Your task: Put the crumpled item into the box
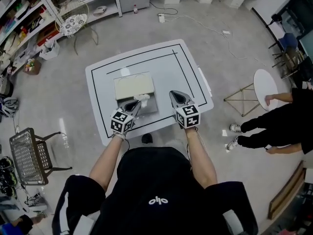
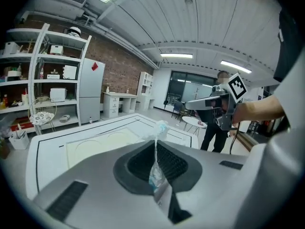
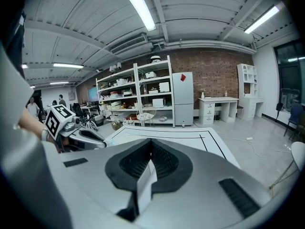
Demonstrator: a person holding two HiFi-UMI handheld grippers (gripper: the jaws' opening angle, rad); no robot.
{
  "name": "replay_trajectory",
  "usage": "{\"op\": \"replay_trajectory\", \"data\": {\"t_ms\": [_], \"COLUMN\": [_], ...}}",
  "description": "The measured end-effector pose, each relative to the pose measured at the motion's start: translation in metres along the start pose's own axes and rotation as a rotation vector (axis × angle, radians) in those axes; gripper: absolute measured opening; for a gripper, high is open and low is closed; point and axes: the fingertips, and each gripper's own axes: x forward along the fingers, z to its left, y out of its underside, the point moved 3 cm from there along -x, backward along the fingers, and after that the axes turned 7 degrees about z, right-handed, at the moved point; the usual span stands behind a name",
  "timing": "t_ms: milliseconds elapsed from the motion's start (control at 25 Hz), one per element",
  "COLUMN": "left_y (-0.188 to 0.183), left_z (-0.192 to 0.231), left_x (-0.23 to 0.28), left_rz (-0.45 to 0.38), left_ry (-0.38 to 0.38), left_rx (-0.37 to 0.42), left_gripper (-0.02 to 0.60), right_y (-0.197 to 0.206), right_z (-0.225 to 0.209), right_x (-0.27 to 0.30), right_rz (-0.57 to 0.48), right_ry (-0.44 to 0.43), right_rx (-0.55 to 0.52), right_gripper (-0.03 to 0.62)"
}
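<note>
A shallow box (image 1: 133,86) with a pale beige inside lies on the white table (image 1: 190,72), left of its middle. My left gripper (image 1: 138,102) hovers at the box's near right corner, shut on a crumpled white item (image 1: 144,98) that sticks out past its tips. In the left gripper view the crumpled item (image 2: 159,128) is pinched between the shut jaws of the left gripper (image 2: 155,147), with the box (image 2: 100,144) beyond and below. My right gripper (image 1: 175,95) is held level to the right of the box, shut, with nothing in it. In the right gripper view the right gripper (image 3: 151,154) shows closed jaws.
Black lines frame the tabletop. A person (image 1: 279,124) stands at the right beside a small round white table (image 1: 266,84) and a gold-legged stand (image 1: 242,98). A wire chair (image 1: 29,155) is at the left, shelves (image 1: 29,18) at the far left, cables (image 1: 195,19) on the floor.
</note>
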Motion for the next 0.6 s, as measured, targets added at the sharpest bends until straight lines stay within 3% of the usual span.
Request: {"op": "replay_trajectory", "data": {"t_ms": [600], "left_y": [0.063], "left_z": [0.024], "left_x": [0.080], "left_rz": [0.307], "left_ry": [0.013], "left_rx": [0.108], "left_gripper": [0.015], "right_y": [0.047], "right_z": [0.010], "right_x": [0.024], "right_rz": [0.120], "right_ry": [0.038], "right_rx": [0.057], "right_gripper": [0.009]}}
